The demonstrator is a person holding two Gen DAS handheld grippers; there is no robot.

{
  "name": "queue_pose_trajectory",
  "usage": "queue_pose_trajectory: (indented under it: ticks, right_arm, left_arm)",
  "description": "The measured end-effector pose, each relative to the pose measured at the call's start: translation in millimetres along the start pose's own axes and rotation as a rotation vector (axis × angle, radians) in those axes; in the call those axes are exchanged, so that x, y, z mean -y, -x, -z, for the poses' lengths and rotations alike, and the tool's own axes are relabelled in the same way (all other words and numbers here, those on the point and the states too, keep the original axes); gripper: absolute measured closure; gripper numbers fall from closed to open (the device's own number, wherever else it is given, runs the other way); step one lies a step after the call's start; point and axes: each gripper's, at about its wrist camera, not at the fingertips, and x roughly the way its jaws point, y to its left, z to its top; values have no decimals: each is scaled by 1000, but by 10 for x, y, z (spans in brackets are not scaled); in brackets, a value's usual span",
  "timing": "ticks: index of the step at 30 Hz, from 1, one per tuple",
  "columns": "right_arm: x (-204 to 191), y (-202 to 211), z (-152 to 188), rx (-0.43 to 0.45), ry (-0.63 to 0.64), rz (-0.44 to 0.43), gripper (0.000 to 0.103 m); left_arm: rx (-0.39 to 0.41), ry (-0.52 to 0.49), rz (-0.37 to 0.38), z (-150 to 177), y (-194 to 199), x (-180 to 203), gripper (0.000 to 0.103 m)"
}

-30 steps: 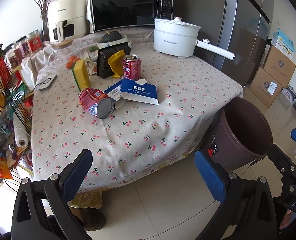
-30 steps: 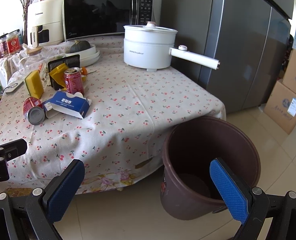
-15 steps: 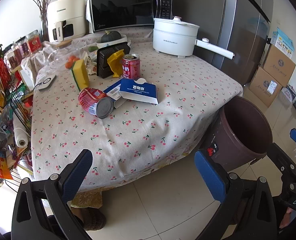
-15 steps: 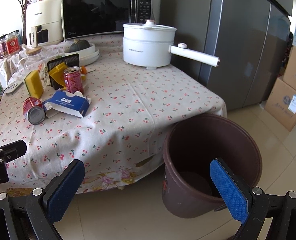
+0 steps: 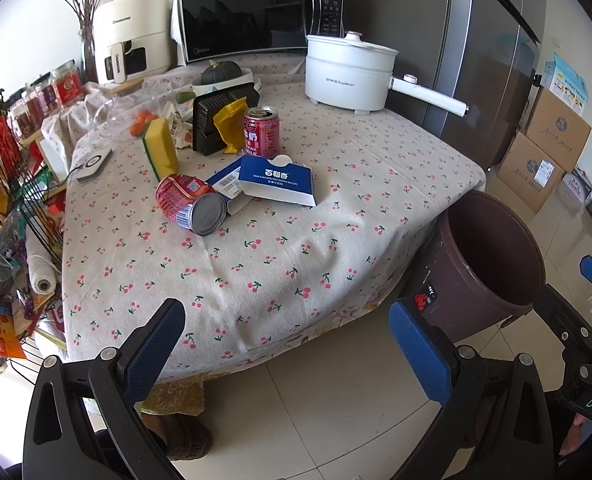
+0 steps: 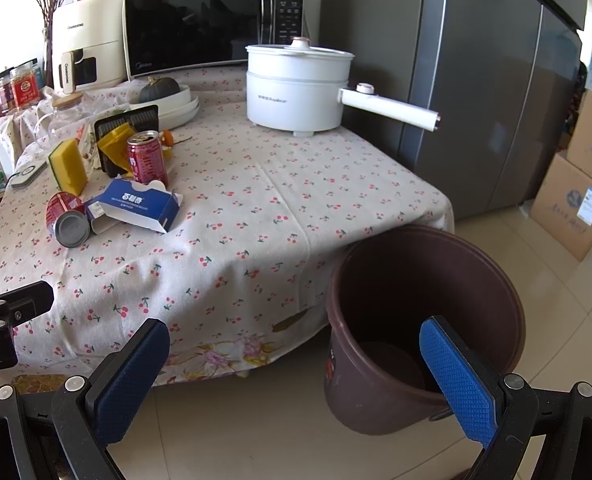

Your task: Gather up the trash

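Note:
A table with a cherry-print cloth [image 5: 264, 248] holds trash: a red can on its side [image 5: 190, 204] [image 6: 67, 216], an upright red can [image 5: 261, 131] [image 6: 147, 157], a flattened blue carton [image 5: 276, 179] [image 6: 136, 205] and a yellow wrapper [image 5: 228, 124] [image 6: 117, 144]. A brown bin [image 5: 492, 256] [image 6: 424, 320] stands on the floor at the table's right corner. My left gripper [image 5: 288, 340] is open and empty, held off the table's front edge. My right gripper [image 6: 296, 356] is open and empty, beside the bin.
A white electric pot [image 5: 350, 74] with a long handle, a microwave [image 5: 256, 8], an air fryer [image 5: 130, 48], a yellow sponge [image 5: 162, 148] and a black tray [image 5: 220, 116] stand on the table. A wire rack [image 5: 4, 208] is left. A fridge [image 6: 476, 80] and cardboard boxes [image 5: 544, 160] are right.
Both grippers have drifted slightly toward the table. Both stay open and nothing on the table has moved.

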Motion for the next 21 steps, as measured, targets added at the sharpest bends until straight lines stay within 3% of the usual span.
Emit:
queue_pose_trajectory:
  ticks: [21]
  right_arm:
    - [40,-26,18,-6,-14,0,0]
  left_arm:
    - [-5,-2,0,46,-11,6,0]
